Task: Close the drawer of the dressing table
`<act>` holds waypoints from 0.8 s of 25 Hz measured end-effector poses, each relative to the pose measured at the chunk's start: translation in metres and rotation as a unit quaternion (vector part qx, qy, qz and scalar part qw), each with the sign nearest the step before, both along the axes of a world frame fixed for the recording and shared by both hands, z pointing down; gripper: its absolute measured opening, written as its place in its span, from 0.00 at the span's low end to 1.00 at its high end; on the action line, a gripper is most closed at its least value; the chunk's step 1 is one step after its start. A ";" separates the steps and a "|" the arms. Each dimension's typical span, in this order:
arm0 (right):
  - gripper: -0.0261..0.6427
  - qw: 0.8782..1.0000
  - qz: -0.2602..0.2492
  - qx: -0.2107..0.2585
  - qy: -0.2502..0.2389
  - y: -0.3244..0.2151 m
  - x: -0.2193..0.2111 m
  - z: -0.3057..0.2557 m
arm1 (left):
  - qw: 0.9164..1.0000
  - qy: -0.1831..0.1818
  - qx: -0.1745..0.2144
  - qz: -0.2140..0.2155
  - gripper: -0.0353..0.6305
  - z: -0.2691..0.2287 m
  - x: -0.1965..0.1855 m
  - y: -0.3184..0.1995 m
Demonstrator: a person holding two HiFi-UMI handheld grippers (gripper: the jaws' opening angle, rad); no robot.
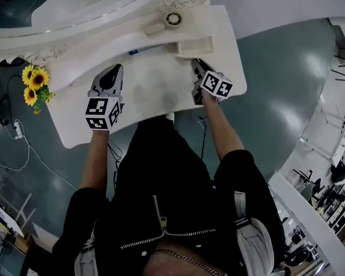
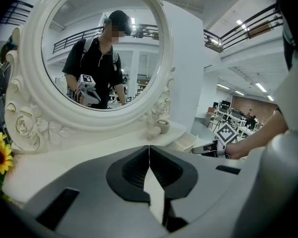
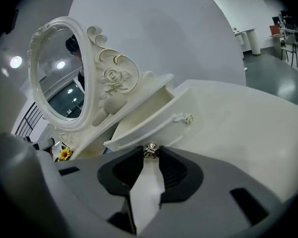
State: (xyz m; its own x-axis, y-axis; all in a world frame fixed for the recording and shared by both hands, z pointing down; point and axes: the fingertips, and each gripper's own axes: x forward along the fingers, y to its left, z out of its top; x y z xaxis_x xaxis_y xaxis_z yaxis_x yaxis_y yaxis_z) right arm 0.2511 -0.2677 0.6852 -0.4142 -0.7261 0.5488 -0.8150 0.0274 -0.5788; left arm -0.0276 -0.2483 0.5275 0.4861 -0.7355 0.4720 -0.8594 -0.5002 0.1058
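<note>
**Head view, left to right.** A bunch of yellow artificial sunflowers (image 1: 34,85) stood at the left edge of the white, curved-edged dressing table (image 1: 149,94). Its oval, white-framed mirror (image 1: 75,4) filled the upper left of the frame. The person's bare left forearm (image 1: 95,160) reached up from the lower left, carrying the left gripper (image 1: 114,71) over the left-centre of the tabletop. Its nose pointed toward the mirror and tilted downward.

In the left gripper view, the left gripper's (image 2: 149,150) jaws stood tip to tip with nothing between them. The mirror (image 2: 99,53) rose directly ahead.

Right of centre in the head view, the bare right forearm (image 1: 224,131) ran up to the right gripper (image 1: 198,65). Its marker cube lay to the right of its body, and its nose met the front of the small white drawer (image 1: 195,53). The drawer stood pulled out from under the mirror, at the upper right of the tabletop.

**Right gripper view.** The whole scene appeared tilted. The curved front of the open drawer (image 3: 154,125) crossed the middle of the frame. The right gripper's (image 3: 150,157) jaws were narrowed onto a small silver metal knob (image 3: 150,150) at the drawer front, with a jaw tip against each side of it.
</note>
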 end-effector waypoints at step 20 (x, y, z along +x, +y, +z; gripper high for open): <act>0.18 0.975 -0.061 0.031 0.210 -0.019 0.009 -0.011 | 1.000 -0.004 -0.004 -0.005 0.09 0.004 -0.004 0.001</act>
State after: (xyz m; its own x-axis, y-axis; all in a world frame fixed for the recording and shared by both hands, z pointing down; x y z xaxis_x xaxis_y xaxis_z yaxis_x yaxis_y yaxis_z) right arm 0.2602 -0.2866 0.6740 -0.2468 -0.7226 0.6457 -0.9686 0.1625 -0.1884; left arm -0.0312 -0.2473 0.5315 0.4746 -0.7370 0.4812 -0.8656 -0.4899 0.1034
